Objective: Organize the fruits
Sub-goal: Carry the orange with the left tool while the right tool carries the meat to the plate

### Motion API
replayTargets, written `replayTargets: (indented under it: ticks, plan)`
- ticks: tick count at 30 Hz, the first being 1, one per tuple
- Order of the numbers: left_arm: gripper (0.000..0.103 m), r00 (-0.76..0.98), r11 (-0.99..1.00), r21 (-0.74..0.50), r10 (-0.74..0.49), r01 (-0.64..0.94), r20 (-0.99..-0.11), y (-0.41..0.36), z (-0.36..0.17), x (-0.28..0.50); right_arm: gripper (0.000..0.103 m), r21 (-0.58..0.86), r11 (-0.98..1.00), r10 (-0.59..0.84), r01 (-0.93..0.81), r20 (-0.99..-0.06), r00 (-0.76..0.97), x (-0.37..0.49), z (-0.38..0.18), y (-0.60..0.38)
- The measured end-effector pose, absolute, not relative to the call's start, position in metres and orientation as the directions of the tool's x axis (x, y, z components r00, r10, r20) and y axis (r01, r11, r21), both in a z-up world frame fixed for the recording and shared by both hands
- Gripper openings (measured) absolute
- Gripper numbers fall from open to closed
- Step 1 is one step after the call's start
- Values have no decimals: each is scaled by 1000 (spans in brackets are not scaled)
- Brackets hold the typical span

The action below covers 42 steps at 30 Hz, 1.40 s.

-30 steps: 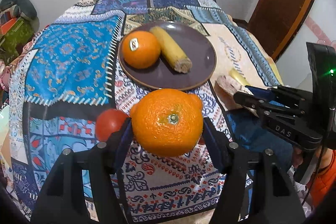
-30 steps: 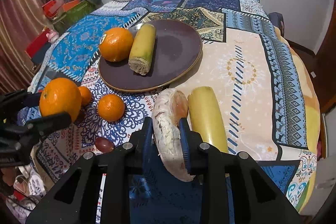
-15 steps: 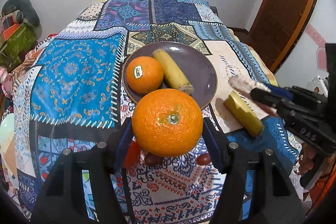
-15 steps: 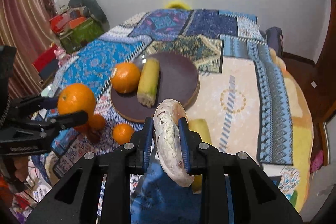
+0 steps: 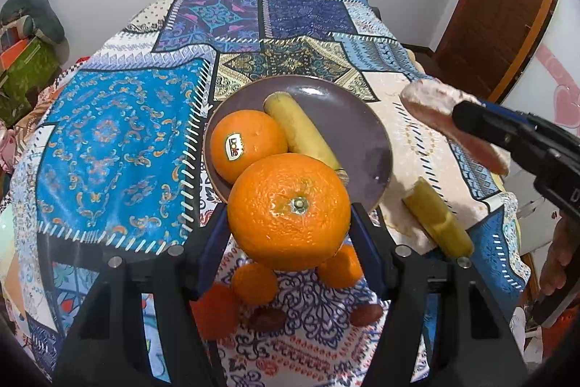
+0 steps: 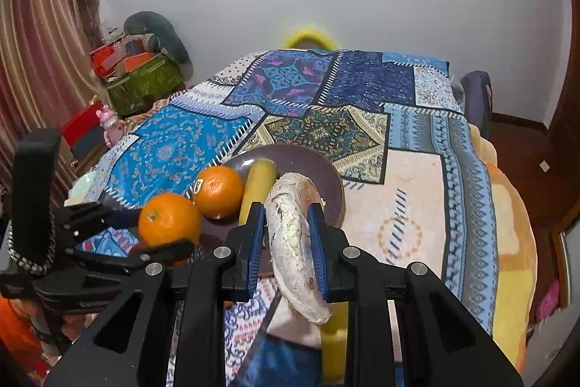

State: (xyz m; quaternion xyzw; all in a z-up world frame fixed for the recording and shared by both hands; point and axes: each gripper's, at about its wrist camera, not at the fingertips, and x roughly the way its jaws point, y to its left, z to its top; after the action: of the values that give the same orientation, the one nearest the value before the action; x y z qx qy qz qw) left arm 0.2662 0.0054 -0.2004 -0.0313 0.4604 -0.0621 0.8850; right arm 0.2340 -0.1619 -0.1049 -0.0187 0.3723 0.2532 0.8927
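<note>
Left gripper (image 5: pixel 290 223): clamped on orange (image 5: pixel 289 211), held above cloth (image 5: pixel 116 147). Right gripper (image 6: pixel 288 242): clamped on whitish fruit (image 6: pixel 295 242). Beyond: plate (image 5: pixel 362 136) bearing stickered orange (image 5: pixel 248 144) and banana (image 5: pixel 301 129).

The left gripper (image 5: pixel 290 223) is raised and clamped on an orange (image 5: pixel 289 211); the right gripper (image 6: pixel 288 242) is raised and clamped on a pale fruit (image 6: pixel 293 242).
</note>
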Motion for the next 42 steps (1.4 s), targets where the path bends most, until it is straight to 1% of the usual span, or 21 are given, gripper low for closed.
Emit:
replayTargets:
  ticks: [8, 14, 20, 23, 27, 42]
  plan:
    - [65, 552, 988, -139, -151, 64, -820, 10, -218, 294, 22, 151, 860, 448, -487, -679, 581, 259, -114, -146]
    - [65, 580, 992, -106, -127, 70, -805, 9, -216, 309, 22, 148, 855, 449, -498, -691, 566, 278, -125, -133]
    - [65, 553, 991, -119, -136, 66, -822, 14, -227, 322, 22, 110, 856, 426, -505, -704, 568, 295, -135, -117]
    - [66, 512, 988, -144, -149, 49, -846, 18, -240, 328, 22, 85, 855, 411, -512, -713, 568, 299, -142, -110]
    - [66, 513, 983, -175, -175, 48, -840, 22, -241, 328, 22, 88, 848, 410, -522, -734, 542, 302, -156, -106]
    - [68, 502, 988, -146, -153, 54, -851, 16, -234, 313, 22, 130, 831, 421, -540, -781, 460, 295, -171, -107]
